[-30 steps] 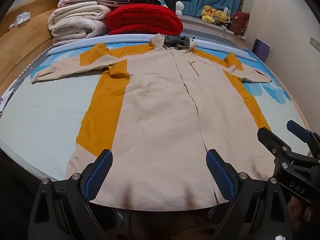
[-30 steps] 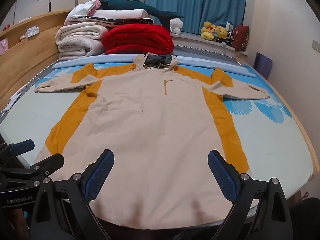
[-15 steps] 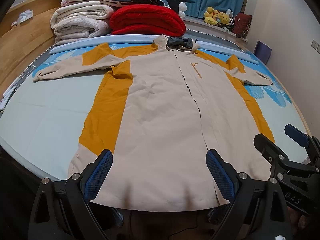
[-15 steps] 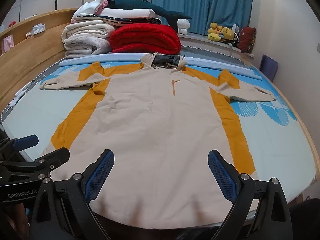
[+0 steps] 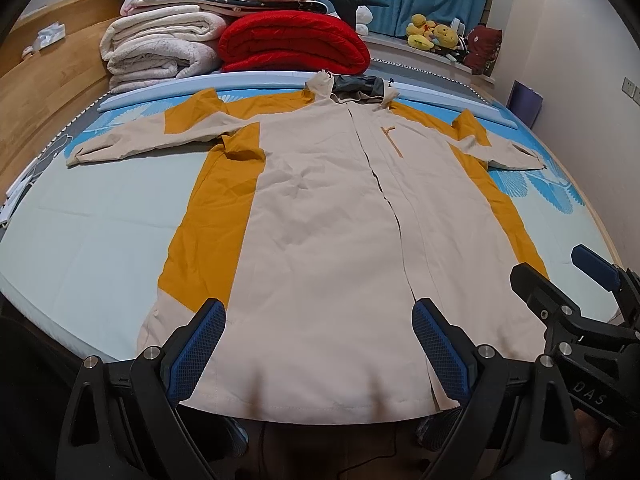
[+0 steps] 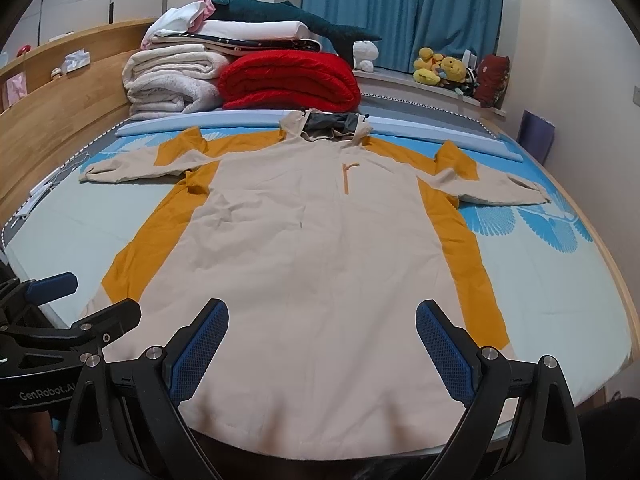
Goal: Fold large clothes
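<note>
A large beige coat (image 5: 320,220) (image 6: 320,240) with mustard side panels and a grey-lined hood lies flat and face up on the bed, both sleeves spread out to the sides. Its hem hangs at the near bed edge. My left gripper (image 5: 318,354) hovers open above the hem's left-centre, nothing between its blue pads. My right gripper (image 6: 322,354) hovers open over the hem's middle, also empty. Each gripper shows at the edge of the other's view: the right gripper (image 5: 576,304) and the left gripper (image 6: 60,312).
The bed (image 5: 80,240) has a pale blue sheet with a feather print on the right. Folded white blankets (image 5: 160,48) and a red blanket (image 5: 296,44) are stacked at the far end. Plush toys (image 6: 444,68) sit on a ledge. A wooden side board (image 6: 60,120) runs along the left.
Both grippers have drifted slightly back and up from the coat's hem, so the coat sits a little lower and farther in both views. The coat itself has not moved.
</note>
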